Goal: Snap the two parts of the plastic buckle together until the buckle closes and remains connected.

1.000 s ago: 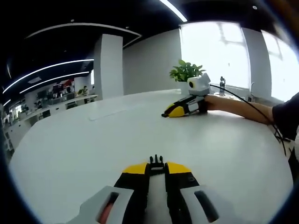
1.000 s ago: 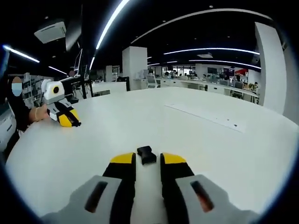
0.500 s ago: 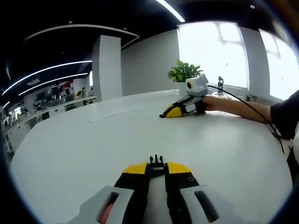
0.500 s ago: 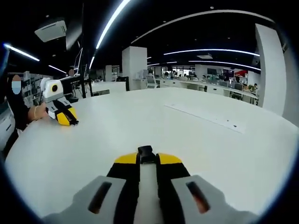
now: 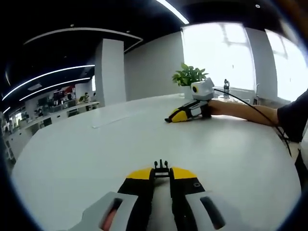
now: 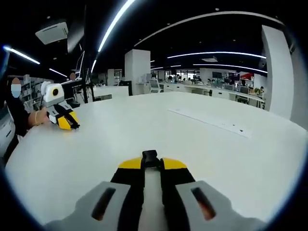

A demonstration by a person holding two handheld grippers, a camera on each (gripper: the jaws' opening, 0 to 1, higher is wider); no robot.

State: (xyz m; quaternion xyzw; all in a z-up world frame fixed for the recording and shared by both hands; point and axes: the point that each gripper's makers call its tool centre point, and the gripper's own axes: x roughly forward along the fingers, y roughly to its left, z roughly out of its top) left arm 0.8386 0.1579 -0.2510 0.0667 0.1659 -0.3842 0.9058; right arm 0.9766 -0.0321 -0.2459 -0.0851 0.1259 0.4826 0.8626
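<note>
Since 1.0 s ago: right gripper [image 6: 152, 164] jaws closed onto socket [image 6: 149, 158]. Left gripper view: left gripper [image 5: 161, 173] clamps pronged clip [image 5: 161, 168] on table [image 5: 86, 149]; no legible writing. Right gripper view: wide bare table all round.

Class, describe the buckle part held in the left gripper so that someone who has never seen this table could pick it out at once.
Start at the big white table, then find the yellow-tipped left gripper near its edge. Clamped between its tips is a small black pronged buckle part. Its upright prongs set it apart from the plain blocky socket part in the right gripper.
</note>
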